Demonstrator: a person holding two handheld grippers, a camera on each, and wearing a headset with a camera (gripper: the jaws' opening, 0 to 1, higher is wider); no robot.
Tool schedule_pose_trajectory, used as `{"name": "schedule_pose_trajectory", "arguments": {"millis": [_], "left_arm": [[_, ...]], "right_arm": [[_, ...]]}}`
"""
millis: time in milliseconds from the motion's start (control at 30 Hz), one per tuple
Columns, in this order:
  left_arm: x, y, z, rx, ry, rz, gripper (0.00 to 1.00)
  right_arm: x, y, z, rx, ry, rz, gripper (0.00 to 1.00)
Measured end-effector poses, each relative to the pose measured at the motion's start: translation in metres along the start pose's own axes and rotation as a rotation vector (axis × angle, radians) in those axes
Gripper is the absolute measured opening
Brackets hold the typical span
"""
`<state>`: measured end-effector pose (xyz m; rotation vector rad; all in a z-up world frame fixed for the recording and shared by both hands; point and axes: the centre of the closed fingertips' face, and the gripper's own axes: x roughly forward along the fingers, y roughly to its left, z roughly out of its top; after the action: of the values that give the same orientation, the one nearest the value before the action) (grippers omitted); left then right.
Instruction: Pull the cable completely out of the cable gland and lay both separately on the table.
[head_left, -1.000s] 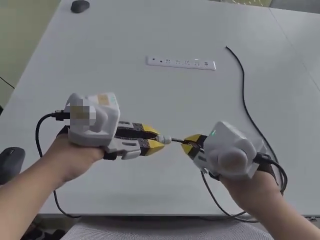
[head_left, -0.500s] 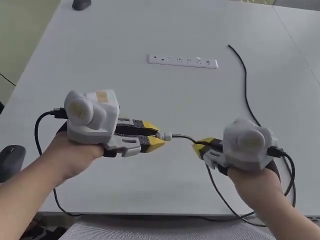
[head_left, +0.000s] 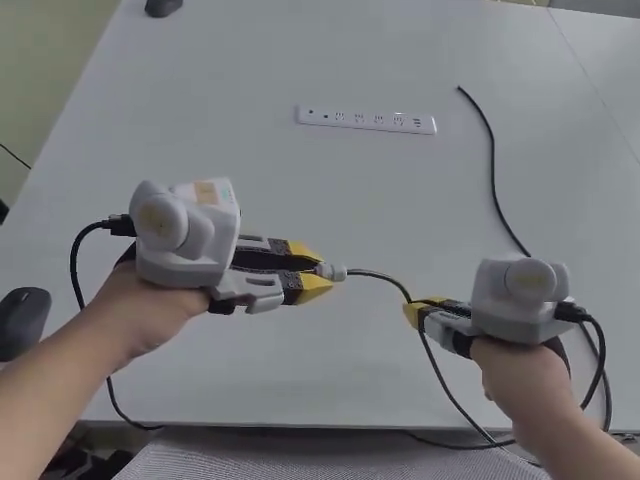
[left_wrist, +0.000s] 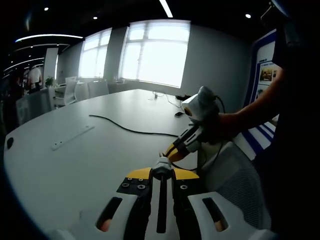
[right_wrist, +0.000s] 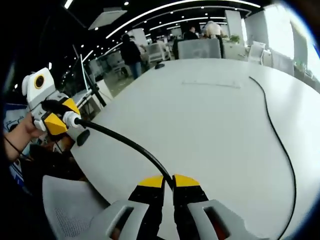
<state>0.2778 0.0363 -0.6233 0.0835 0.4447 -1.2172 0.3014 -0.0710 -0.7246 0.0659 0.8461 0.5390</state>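
My left gripper (head_left: 322, 276) (left_wrist: 161, 173) is shut on a small grey cable gland (head_left: 335, 272) (left_wrist: 161, 166) (right_wrist: 73, 120), held above the white table (head_left: 350, 200). A thin black cable (head_left: 385, 279) (right_wrist: 125, 143) runs out of the gland to my right gripper (head_left: 412, 311) (right_wrist: 168, 180), which is shut on it a short way off. The cable's free end hangs below the right gripper and trails toward the table's near edge. In the left gripper view the right gripper (left_wrist: 172, 150) sits just beyond the gland.
A white power strip (head_left: 365, 120) (right_wrist: 210, 84) lies further back on the table. A long black cord (head_left: 495, 170) (right_wrist: 277, 135) (left_wrist: 130, 129) runs along the right side. A dark mouse (head_left: 158, 8) sits at the far edge. People and chairs (right_wrist: 200, 47) stand beyond the table.
My right gripper has moved right and toward me, away from the left one. More black cable now shows between the gland and the right gripper. The left gripper stayed put.
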Motion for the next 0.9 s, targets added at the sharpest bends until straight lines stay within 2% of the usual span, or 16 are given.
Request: {"name": "schedule_pose_trajectory", "arguments": {"millis": [300, 600, 733, 900], "left_arm": [[-0.001, -0.001, 0.0, 0.005, -0.002, -0.001, 0.15], [-0.001, -0.004, 0.0, 0.005, -0.005, -0.007, 0.15], [-0.001, -0.005, 0.001, 0.004, -0.007, -0.006, 0.15], [0.0, -0.005, 0.002, 0.002, -0.009, -0.003, 0.15]], "right_arm": [[0.003, -0.004, -0.003, 0.113, -0.003, 0.001, 0.01], [0.004, -0.011, -0.019, 0.207, 0.031, -0.007, 0.01], [0.004, -0.012, -0.022, 0.256, 0.023, -0.001, 0.01], [0.004, -0.011, -0.021, 0.234, 0.02, -0.001, 0.01]]}}
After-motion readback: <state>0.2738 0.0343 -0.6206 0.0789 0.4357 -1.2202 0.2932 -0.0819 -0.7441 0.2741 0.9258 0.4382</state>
